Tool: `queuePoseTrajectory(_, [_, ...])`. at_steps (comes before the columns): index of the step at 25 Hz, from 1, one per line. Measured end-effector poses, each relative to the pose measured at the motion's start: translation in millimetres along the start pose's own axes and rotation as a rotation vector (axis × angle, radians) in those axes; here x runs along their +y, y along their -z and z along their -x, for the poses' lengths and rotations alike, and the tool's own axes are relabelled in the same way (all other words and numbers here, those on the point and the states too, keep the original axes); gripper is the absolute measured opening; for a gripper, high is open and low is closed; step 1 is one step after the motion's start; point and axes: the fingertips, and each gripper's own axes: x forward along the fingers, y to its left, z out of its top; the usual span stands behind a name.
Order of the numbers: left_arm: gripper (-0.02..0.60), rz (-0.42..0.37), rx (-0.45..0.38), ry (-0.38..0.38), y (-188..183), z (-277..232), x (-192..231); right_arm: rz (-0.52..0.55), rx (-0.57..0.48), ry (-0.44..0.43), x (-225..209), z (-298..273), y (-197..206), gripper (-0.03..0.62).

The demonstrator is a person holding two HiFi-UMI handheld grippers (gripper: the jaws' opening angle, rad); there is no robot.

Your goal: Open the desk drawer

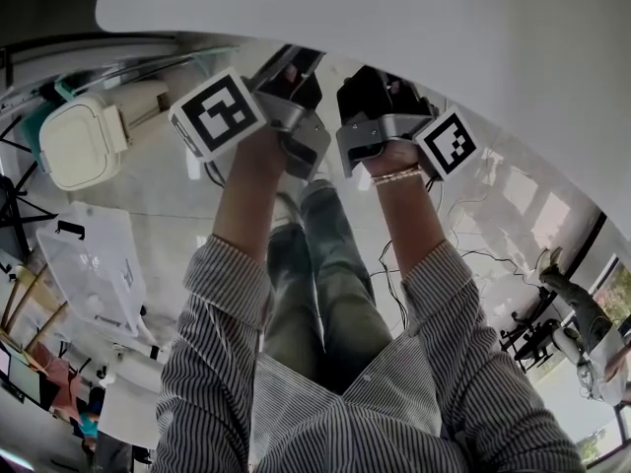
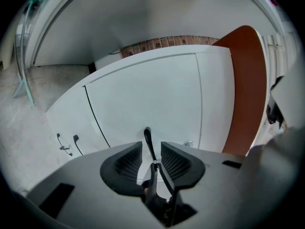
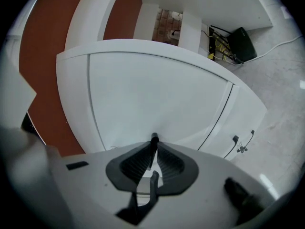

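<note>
**Grabbing the drawer handle**

The white drawer (image 3: 157, 94) sits shut under the desk (image 1: 414, 28). The right tongs (image 3: 153, 150) pinch its thin black handle (image 3: 153, 138). The left tongs (image 2: 151, 147) stand apart around it (not squeezing yet). Next, I think: squeeze left, then pull straight back.

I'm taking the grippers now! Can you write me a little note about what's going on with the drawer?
Left gripper: open, the black drawer handle sits between its jaws, not pinched.
Right gripper: shut on the drawer handle.
White drawer front: looks closed.
Done: both grippers lined up on the handle.
Left to do: pull the drawer out.
</note>
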Motion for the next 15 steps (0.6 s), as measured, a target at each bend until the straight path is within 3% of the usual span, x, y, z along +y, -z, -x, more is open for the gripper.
queuePoseTrajectory(8, [0.084,-0.016,0.001,-0.025,-3.2,-3.9,8.8,0.001,0.023,-0.002,-0.6,-0.9,2.0,0.051])
queuePoseTrajectory(15, [0.043,0.045,-0.007,0.061,-1.5,-7.5,-2.2,-0.004,0.02,-0.034,0.9,0.6,1.6,0.041])
